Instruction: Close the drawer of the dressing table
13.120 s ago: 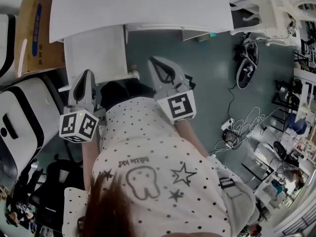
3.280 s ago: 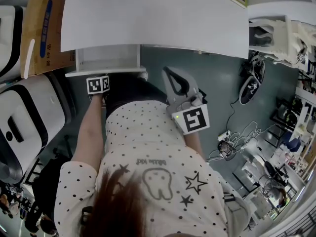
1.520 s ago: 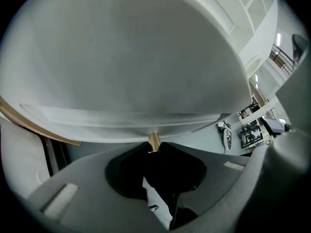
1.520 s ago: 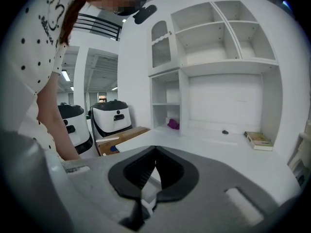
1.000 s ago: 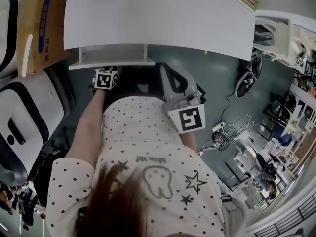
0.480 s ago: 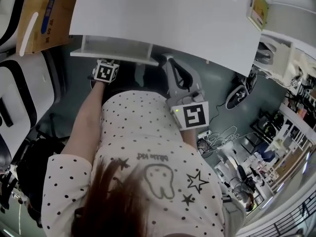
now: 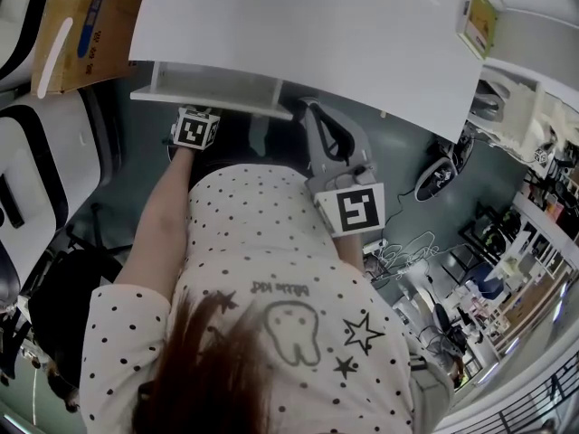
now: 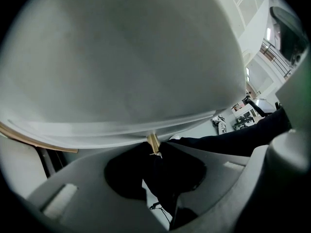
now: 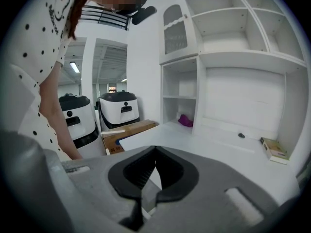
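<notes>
The white dressing table top [image 7: 317, 34] fills the upper head view. Its drawer [image 7: 213, 87] stands out a short way at the left. My left gripper [image 7: 197, 127] points steeply down at the drawer's front edge, with only its marker cube showing. In the left gripper view the drawer front [image 8: 121, 72] fills the picture, and my left gripper [image 8: 154, 149] is shut on the small brass knob [image 8: 153, 141]. My right gripper [image 7: 310, 108] hangs shut and empty by the drawer's right end. The right gripper [image 9: 155, 148] looks across the table top [image 9: 194, 144].
A cardboard box [image 7: 77, 25] and a white-and-black machine [image 7: 36, 179] stand left of the table. Shoes [image 7: 439, 174] and cables [image 7: 407, 247] lie on the floor to the right. A book [image 9: 274, 149] lies on the table under white shelves [image 9: 233, 38].
Since the earliest frame the drawer has slid most of the way in and my left gripper has gone to its front. Over the last second both grippers have barely moved; the head view has tilted.
</notes>
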`<state>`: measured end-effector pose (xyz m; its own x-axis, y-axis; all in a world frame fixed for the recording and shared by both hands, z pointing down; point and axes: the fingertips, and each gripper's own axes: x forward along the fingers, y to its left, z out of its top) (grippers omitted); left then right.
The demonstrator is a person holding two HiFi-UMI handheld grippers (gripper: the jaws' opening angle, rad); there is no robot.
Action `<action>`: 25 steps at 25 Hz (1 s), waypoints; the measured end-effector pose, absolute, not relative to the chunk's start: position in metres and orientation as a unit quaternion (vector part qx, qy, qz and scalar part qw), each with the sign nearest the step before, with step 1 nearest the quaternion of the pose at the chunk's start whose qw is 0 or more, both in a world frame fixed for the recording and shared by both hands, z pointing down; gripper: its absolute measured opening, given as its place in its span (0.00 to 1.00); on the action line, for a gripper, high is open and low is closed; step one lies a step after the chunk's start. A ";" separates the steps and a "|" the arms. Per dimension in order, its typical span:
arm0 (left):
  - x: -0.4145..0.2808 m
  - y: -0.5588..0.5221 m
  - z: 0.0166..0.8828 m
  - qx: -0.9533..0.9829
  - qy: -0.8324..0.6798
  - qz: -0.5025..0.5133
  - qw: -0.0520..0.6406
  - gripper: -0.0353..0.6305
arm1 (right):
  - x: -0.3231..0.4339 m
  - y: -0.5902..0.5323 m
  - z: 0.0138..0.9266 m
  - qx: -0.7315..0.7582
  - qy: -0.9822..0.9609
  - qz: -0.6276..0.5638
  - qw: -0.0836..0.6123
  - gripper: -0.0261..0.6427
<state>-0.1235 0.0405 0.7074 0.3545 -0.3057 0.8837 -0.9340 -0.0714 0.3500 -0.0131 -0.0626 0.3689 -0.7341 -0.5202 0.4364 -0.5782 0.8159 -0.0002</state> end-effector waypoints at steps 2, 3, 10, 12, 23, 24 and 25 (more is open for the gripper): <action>-0.124 0.040 0.708 0.661 -0.466 0.318 0.495 0.18 | -0.015 -0.062 0.369 0.298 -0.928 0.069 0.213 0.04; -0.125 0.040 0.708 0.663 -0.464 0.317 0.495 0.18 | -0.018 -0.062 0.369 0.298 -0.928 0.068 0.212 0.04; -0.126 0.037 0.709 0.671 -0.456 0.316 0.492 0.18 | -0.020 -0.059 0.367 0.310 -0.926 0.066 0.206 0.04; -0.126 0.035 0.710 0.673 -0.455 0.317 0.489 0.18 | -0.018 -0.058 0.368 0.315 -0.924 0.065 0.207 0.04; -0.125 0.033 0.711 0.678 -0.452 0.321 0.483 0.19 | -0.012 -0.054 0.364 0.333 -0.918 0.060 0.205 0.04; -0.126 0.033 0.711 0.677 -0.453 0.321 0.483 0.19 | -0.012 -0.054 0.364 0.334 -0.918 0.060 0.205 0.04; -0.126 0.032 0.711 0.677 -0.453 0.322 0.482 0.19 | -0.012 -0.054 0.364 0.335 -0.918 0.060 0.205 0.04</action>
